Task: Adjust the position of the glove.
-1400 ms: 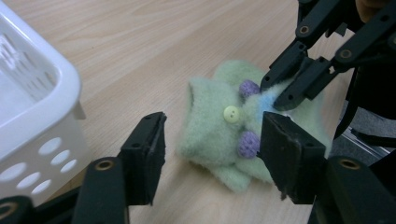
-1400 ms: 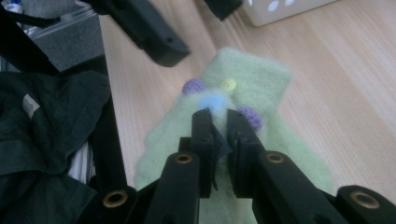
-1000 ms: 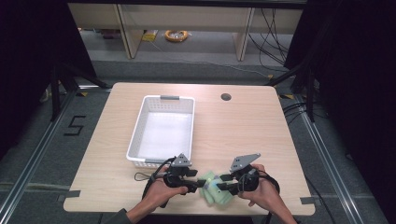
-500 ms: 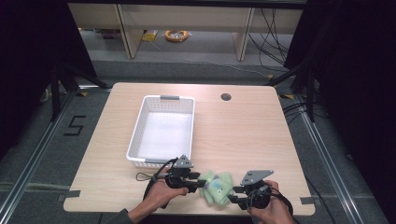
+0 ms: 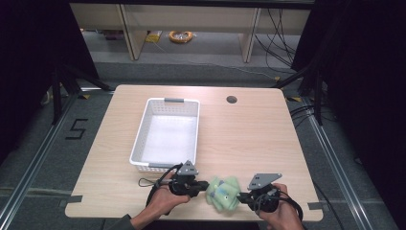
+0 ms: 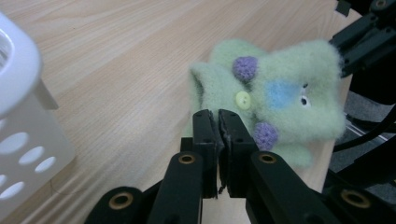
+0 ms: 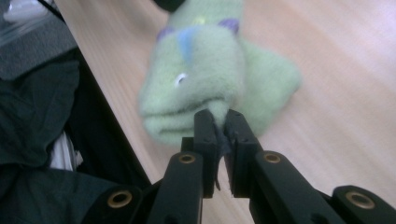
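Pinching a fuzzy green plush toy (image 5: 223, 192) from both ends, the two grippers hold it between them at the near edge of the desk (image 5: 249, 134). The left gripper (image 6: 218, 122) has just been closing and its jaws now stand clenched on a thin fold of fleece at the toy's near side, just below a yellow button (image 6: 243, 99) and between two purple knobs. The right gripper (image 7: 219, 122) has likewise just been closing, and a small tuft of the toy's lower edge is nipped between its jaws, under the white eye and the blue patch. The toy looks light, soft and floppy: it should sag and stretch between the jaws rather than keep its shape, and a grip on a shallow pinch of pile may well slip free under any pull. A deeper bite into a thicker seam or limb would probably hold better; nothing about it seems fragile or slippery. Beyond the left jaws and a little to their left stands a white plastic basket (image 5: 142, 139) with perforated walls, close to that gripper but apart from the toy; in the high view its inside is bare and holds nothing.
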{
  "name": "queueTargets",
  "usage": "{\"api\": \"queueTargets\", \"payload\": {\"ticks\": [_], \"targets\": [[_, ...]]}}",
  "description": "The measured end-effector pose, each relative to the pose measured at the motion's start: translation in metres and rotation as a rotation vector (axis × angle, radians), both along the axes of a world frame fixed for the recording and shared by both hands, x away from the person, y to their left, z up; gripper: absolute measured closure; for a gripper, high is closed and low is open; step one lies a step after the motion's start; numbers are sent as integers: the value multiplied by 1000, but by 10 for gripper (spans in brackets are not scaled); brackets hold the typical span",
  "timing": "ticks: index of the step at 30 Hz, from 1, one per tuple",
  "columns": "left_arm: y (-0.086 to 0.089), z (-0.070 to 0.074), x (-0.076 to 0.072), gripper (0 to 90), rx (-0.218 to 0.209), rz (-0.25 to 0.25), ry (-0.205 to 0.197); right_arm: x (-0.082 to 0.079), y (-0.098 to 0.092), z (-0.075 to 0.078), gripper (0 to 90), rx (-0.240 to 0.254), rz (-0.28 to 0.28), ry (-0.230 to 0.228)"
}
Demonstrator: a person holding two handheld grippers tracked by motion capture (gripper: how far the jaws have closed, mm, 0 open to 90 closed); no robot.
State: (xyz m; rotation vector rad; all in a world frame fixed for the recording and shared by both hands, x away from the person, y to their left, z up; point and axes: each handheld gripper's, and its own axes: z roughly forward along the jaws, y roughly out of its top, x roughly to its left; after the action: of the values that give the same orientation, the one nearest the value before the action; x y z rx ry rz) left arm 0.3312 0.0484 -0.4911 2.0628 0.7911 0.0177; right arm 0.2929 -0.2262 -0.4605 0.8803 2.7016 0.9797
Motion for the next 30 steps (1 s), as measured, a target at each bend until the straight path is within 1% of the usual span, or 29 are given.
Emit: {"api": "queueTargets", "payload": {"ticks": [1,2,3,4,5,6,7,8,10,11,12,13,14,15,16,17,18,19,20,21,22,23,24,25,26,27,28,29,30], "targets": [[2,2,-2,861,-15,-3,13,0,-2,4,854,8,-18,12],[2,3,-4,863,-26,-2,15,2,-3,8,854,22,-14,-8],[4,6,-6,864,-32,-18,14,3,-4,9,854,36,-18,-12],[4,9,-8,864,-46,-29,19,5,-6,12,855,48,-22,-18],[5,11,-12,864,-69,-23,36,7,-8,15,855,52,-27,-19],[5,13,-15,864,-86,-27,48,11,-10,19,855,60,-30,-24],[6,14,-18,864,-94,-35,53,15,-12,21,855,65,-24,-23],[5,14,-21,865,-114,-30,73,20,-14,22,855,74,-21,-17],[4,12,-26,864,-106,-33,82,29,-15,23,854,89,8,12],[3,9,-28,864,-105,-38,84,33,-14,22,854,85,17,17],[1,8,-28,864,-105,-39,79,38,-13,20,854,68,25,36],[1,6,-27,864,-97,-39,90,40,-11,18,854,56,17,43],[1,5,-26,863,-96,-40,91,43,-8,14,854,56,14,66],[1,2,-24,863,-93,-32,96,46,-8,12,854,43,20,77],[1,0,-24,862,-86,-24,107,49,-7,9,853,50,7,74],[1,-2,-24,862,-86,-20,113,53,-7,7,853,41,12,83],[1,-5,-24,862,-87,-26,123,55,-6,4,852,55,-1,90],[1,-6,-23,862,-74,-32,124,59,-7,2,850,58,5,86],[0,-8,-24,861,-84,-27,131,60,-6,1,848,49,2,111],[0,-9,-24,860,-73,-28,137,63,-7,-1,845,43,16,105],[0,-10,-24,859,-73,-28,136,63,-6,-2,841,40,8,120],[-1,-10,-24,856,-73,-27,136,63,-5,-4,835,43,6,114],[0,-10,-24,855,-65,-26,130,63,-5,-5,829,35,4,118],[0,-10,-24,851,-69,-15,127,64,-6,-6,824,27,8,106],[1,-11,-23,846,-63,-23,126,63,-6,-6,814,29,-14,113],[1,-12,-24,835,-66,-18,134,63,-6,-8,793,37,-26,100],[2,-13,-23,806,-65,-19,141,64,-8,-7,759,37,-21,101],[2,-13,-24,768,-72,-7,149,63,-8,-8,724,57,-64,103],[3,-13,-24,734,-82,-2,159,62,-9,-7,681,59,-85,112]]}}
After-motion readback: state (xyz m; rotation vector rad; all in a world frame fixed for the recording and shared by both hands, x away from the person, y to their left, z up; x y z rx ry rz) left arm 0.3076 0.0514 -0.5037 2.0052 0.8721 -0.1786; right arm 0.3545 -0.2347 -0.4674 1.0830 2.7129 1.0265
